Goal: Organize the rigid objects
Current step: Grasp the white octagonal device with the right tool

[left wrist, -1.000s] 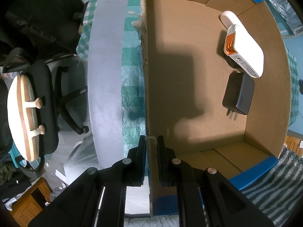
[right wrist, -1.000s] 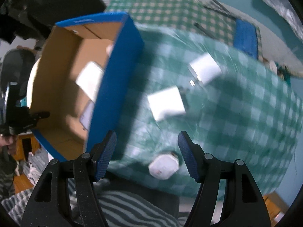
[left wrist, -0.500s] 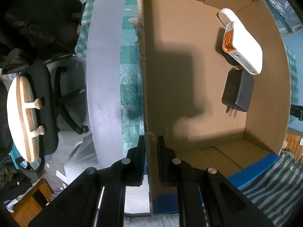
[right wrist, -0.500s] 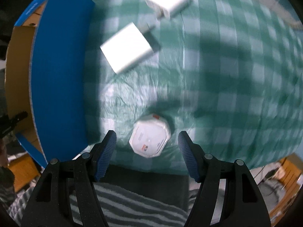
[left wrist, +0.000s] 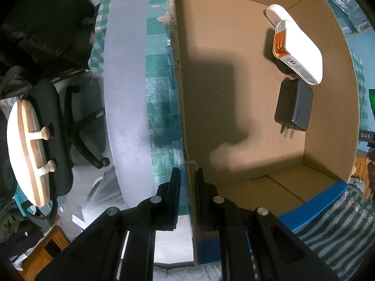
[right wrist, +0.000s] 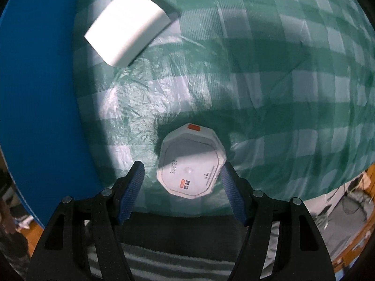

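White octagonal plastic case with an orange label [right wrist: 191, 164] sits on the green checked tablecloth [right wrist: 269, 70], close to the table's near edge, between the jaws of the right gripper [right wrist: 181, 180]. Jaws open, straddling it. One pad looks about touching a corner, nothing gripped yet.

Risk: uneven contact could twist the case or nudge it off the edge.

White rectangular charger block [right wrist: 127, 24] lies beside the blue-sided cardboard box [left wrist: 311, 213]. Left gripper [left wrist: 187, 194] is clamped on the box wall, steadying it.

Inside the box: white power bank with orange strap [left wrist: 297, 49], dark grey plug adapter [left wrist: 294, 105].
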`<state>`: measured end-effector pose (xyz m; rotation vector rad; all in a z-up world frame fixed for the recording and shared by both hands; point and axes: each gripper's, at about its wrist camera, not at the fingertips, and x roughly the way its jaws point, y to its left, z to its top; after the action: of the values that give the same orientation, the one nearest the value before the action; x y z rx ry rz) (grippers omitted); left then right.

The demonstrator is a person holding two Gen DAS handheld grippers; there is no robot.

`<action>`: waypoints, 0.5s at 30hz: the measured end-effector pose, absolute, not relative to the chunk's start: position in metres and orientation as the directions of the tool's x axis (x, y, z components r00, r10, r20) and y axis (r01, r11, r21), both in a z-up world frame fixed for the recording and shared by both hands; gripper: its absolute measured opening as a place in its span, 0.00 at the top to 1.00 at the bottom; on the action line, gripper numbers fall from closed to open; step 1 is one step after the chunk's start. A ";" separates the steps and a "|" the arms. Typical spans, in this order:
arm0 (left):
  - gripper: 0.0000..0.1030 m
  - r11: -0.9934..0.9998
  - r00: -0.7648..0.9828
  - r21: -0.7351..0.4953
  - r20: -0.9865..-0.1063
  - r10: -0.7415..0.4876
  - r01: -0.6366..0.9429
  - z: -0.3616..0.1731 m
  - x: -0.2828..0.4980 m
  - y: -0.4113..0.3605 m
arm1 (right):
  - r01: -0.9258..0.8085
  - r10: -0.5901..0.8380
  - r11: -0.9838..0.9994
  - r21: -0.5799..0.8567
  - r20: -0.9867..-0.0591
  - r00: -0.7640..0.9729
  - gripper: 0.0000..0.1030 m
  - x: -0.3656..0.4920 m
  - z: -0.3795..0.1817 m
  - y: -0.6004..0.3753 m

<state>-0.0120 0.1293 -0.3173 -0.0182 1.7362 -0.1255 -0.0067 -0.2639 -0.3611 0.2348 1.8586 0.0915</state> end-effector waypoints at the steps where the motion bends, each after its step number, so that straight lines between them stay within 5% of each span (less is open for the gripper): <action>1: 0.90 0.994 -0.170 -0.094 -0.982 -0.082 0.061 -0.318 -0.012 0.130 | 0.124 0.205 0.977 0.176 -0.938 -0.278 0.33 -0.007 -0.362 -0.264; 8: 0.89 0.992 -0.171 -0.099 -0.982 -0.085 0.074 -0.319 -0.012 0.130 | 0.157 0.161 0.980 0.121 -0.947 -0.278 0.45 -0.009 -0.371 -0.265; 15: 0.88 0.991 -0.174 -0.102 -0.981 -0.086 0.082 -0.319 -0.009 0.129 | 0.070 0.121 0.992 0.107 -0.963 -0.242 0.47 -0.005 -0.361 -0.263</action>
<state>-0.0091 0.1293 -0.3194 -0.0032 1.7394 -0.1493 -0.0051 -0.2632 -0.3614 0.1400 1.8169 0.0477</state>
